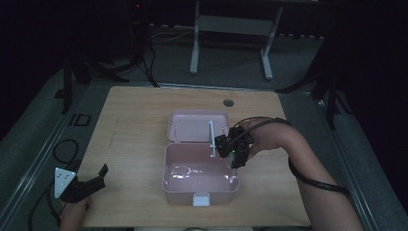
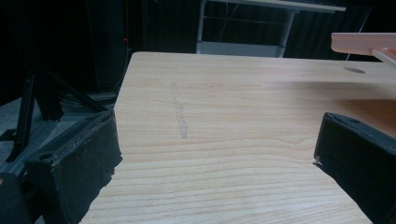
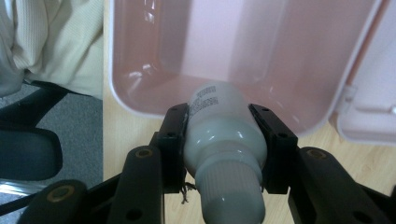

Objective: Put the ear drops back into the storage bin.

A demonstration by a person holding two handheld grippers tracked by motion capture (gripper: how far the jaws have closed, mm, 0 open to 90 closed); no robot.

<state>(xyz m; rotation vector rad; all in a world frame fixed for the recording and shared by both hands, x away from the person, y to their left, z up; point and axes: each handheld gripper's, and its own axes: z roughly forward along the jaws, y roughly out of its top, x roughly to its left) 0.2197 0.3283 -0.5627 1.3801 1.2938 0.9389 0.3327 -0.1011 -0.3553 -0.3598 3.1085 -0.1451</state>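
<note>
A pink plastic box (image 1: 169,169) stands open in the middle of the table, its lid (image 1: 192,126) folded back flat. My right gripper (image 1: 234,154) hovers at the box's right rim, shut on a small white bottle (image 3: 222,126) with a ribbed cap. In the right gripper view the bottle points into the pink box (image 3: 261,42), which looks empty inside. My left gripper (image 1: 98,175) rests near the table's front left corner, jaws wide apart. The left gripper view has bare wood between its pads (image 2: 84,158).
A grommet hole (image 1: 228,102) sits near the table's far edge. Cables (image 1: 65,149) lie on the floor at the left. A white desk frame (image 1: 231,29) stands beyond the table. A cream sleeve (image 3: 56,42) shows past the box.
</note>
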